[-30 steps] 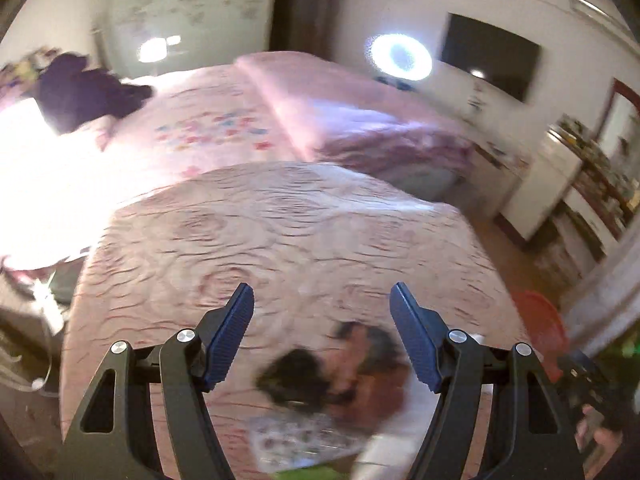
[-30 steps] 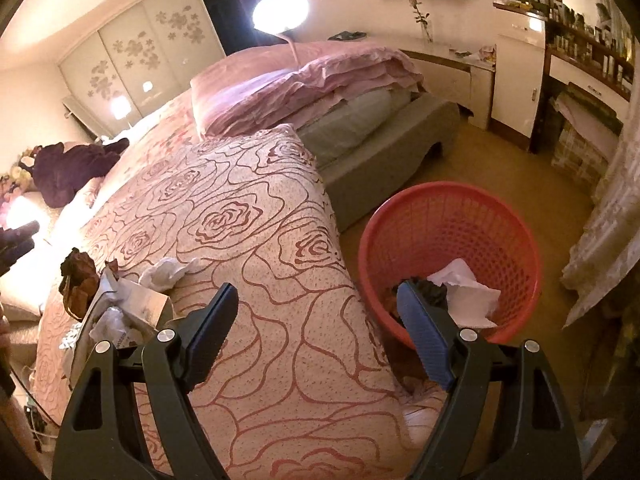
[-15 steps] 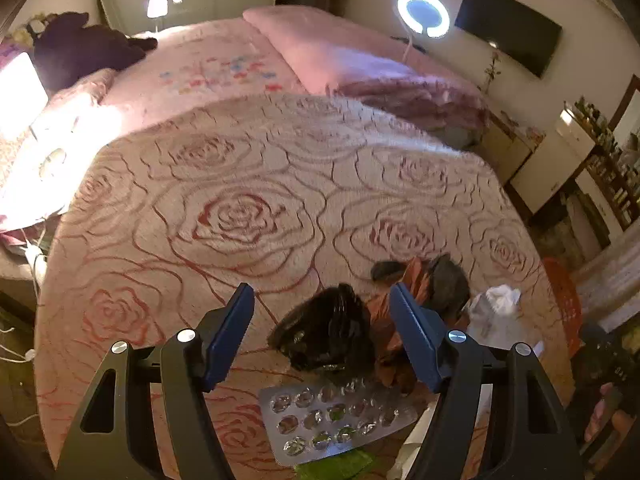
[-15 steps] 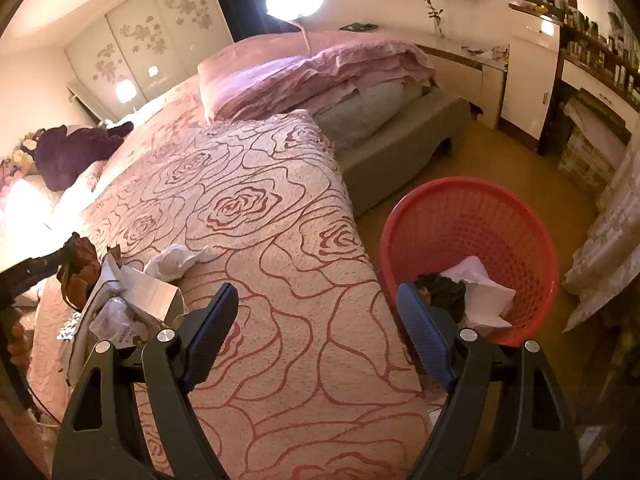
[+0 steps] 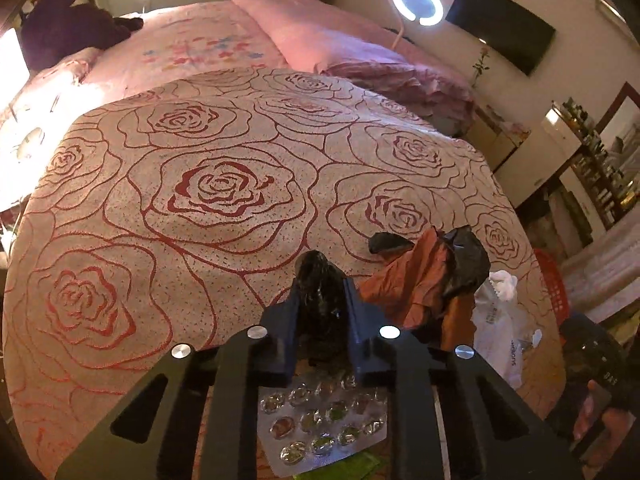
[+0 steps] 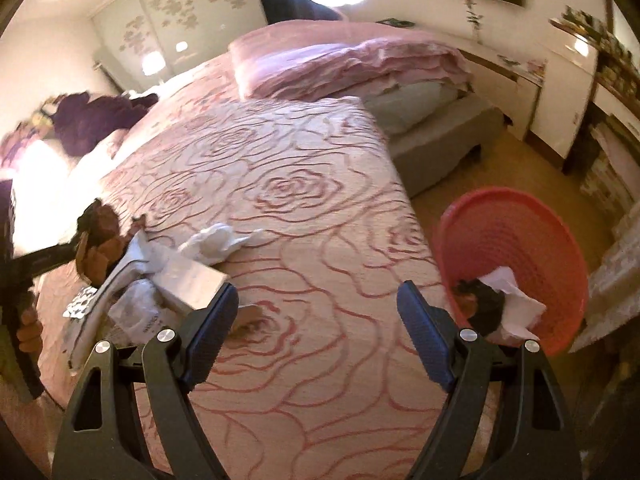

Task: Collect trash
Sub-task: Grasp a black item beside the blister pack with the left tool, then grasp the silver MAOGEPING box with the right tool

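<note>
- the rose-patterned bedspread (image 5: 224, 200) is carrying all the trash, and the pile is sitting at its near edge, toward the corner on the basket side.
- the red basket (image 6: 516, 240) is standing on the floor just off the bed's side edge, already holding a white paper and a dark scrap.
- the orange and black wrapper bundle (image 5: 424, 276) is lying crumpled just beside the left gripper; it is looking soft and light, so any raised fold should be giving a hold.
- the white plastic bag (image 5: 500, 320) and the white box (image 6: 188, 280) are resting nearest that corner; the box is looking stiff and is probably best taken across its narrow sides, while the bag is likely slippery and better bunched.
- the blister pack (image 5: 324, 416) is lying flat under the left gripper, thin and springy; i am judging it hard to lift except by an edge.
- the crumpled tissue (image 6: 216, 240) is sitting a little further in from the edge, weightless and easy to pinch at its peak.
- the left gripper (image 5: 322, 304) is pinching the black plastic scrap (image 5: 320, 280), jaws pressed close on its middle with the tip poking out beyond them; it is looking thin, crinkly and apt to slide, so a firm squeeze is suiting it.
- the right gripper (image 6: 316, 316) is hanging above the near edge with jaws spread wide and nothing between them.
</note>
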`<state>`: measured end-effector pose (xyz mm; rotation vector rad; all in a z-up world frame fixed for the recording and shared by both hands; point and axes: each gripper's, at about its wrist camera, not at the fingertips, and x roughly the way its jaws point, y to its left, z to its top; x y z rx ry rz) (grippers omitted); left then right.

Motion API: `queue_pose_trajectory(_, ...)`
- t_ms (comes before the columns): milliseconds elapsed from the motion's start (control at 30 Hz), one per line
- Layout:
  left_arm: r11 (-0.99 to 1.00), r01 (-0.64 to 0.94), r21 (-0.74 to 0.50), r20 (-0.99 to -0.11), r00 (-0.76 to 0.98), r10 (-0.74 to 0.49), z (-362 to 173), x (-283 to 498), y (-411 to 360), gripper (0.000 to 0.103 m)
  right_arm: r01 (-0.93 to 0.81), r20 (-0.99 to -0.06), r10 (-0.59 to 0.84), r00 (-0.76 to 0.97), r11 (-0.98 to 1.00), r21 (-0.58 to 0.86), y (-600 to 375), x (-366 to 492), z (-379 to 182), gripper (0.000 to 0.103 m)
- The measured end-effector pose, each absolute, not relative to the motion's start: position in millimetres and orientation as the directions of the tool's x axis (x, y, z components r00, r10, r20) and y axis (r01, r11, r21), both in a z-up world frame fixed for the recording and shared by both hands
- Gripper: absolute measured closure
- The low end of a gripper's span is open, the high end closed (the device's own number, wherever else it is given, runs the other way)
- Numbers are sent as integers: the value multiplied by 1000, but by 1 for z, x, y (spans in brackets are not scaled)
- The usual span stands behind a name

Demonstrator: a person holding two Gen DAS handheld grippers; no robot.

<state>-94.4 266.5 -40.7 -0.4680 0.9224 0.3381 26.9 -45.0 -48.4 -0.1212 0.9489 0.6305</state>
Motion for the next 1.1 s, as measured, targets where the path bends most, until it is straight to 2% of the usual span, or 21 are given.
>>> queue_pose_trajectory(433,809,-520,-274,-749,643,160,-1,-120,293,86,-757,-780,509,363,649,72,14,7,-47,24)
queue_pose_trajectory(633,808,-517,-283,-736,658,163,6,-122,294,86,-813,-806,500,317,581,41,30,4,-60,32)
queue_pose_trajectory(733,810,-514,-283,-735,658,161,6,-121,293,86,-820,-815,498,296,571,51,34,3,-67,39)
queue_pose_trajectory(800,810,-513,-283,-736,658,160,6,-121,291,86,-827,-812,510,283,559,63,34,1,-67,49)
queue_pose_trajectory(1100,823,-493,-283,-731,666,148,9,-116,282,86,-824,-815,510,274,562,74,20,-6,-63,60)
